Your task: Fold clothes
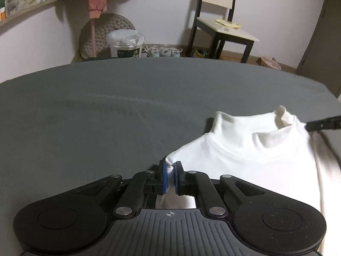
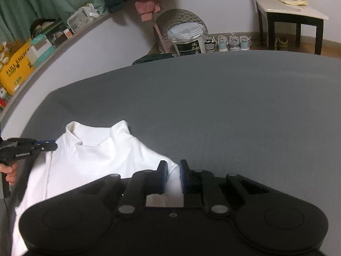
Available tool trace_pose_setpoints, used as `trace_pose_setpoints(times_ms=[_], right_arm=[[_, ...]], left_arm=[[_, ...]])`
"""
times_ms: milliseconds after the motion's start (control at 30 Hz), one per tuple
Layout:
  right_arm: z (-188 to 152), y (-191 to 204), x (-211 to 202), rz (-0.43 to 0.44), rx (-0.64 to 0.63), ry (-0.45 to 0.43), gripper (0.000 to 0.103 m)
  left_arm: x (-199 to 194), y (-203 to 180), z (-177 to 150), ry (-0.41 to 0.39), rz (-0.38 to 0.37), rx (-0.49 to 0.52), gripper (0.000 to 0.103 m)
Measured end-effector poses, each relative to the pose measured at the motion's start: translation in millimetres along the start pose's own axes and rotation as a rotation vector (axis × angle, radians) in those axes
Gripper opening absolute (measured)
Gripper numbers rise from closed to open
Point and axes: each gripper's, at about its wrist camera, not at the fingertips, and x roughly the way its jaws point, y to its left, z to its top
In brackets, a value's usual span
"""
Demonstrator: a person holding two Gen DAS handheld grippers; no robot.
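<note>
A white high-collared shirt [image 1: 245, 166] lies front up on a grey bed sheet [image 1: 106, 117], collar pointing away from me. My left gripper [image 1: 170, 178] is shut on the shirt's shoulder corner, and the cloth bunches between its blue pads. In the right wrist view the shirt [image 2: 96, 162] spreads to the left. My right gripper [image 2: 173, 177] stands open astride the other shoulder corner, the cloth smooth between its fingers. The left gripper [image 2: 51, 146] shows at the far shoulder, held by a hand [image 2: 10, 172]. The right gripper's tip [image 1: 309, 125] pokes in beside the collar.
Beyond the bed's far edge stand a dark chair with a pale seat [image 1: 226, 29], a lined white bucket [image 1: 125, 44], a round cushion and several shoes [image 2: 230, 42]. A wall shelf with boxes [image 2: 32, 53] runs along the left. Bare grey sheet stretches ahead.
</note>
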Motion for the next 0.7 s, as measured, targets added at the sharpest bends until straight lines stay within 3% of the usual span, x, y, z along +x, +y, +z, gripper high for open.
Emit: trace_pose_setpoints(times_ms=[200, 400, 533, 700], right_arm=[[-5, 10, -29, 0.019, -0.019, -0.069, 0.007], [-19, 35, -92, 0.103, -0.079, -0.128, 0.006], [-46, 48, -145, 0.145, -0.098, -0.157, 0.006], [-108, 69, -215, 0.177, -0.165, -0.166, 0.006]], left_arm=[[-37, 1, 1, -0.1, -0.005, 0.027, 0.005], [-113, -2, -4, -0.217, -0.075, 0.12, 0.005], [-170, 1, -27, -0.289, -0.131, 0.169, 0.005], [-241, -5, -92, -0.329, -0.246, 0.321, 0.005]])
